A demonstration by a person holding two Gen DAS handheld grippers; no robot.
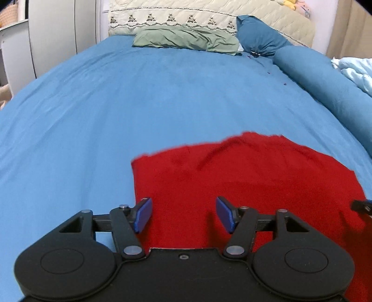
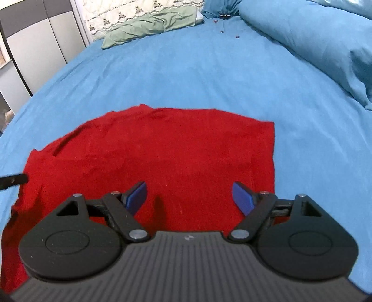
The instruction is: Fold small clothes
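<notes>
A small red garment lies flat on the blue bedsheet, with a few shallow creases near its far edge. My left gripper is open and empty, just above the garment's near left part. In the right wrist view the same red garment fills the middle, and my right gripper is open and empty above its near right part. The tip of the other gripper shows at the frame edge in the left wrist view and in the right wrist view.
A green cloth lies at the head of the bed by a quilted cream headboard cover. Blue pillows and a rolled blue duvet lie along the right side. Grey wardrobe doors stand at the left.
</notes>
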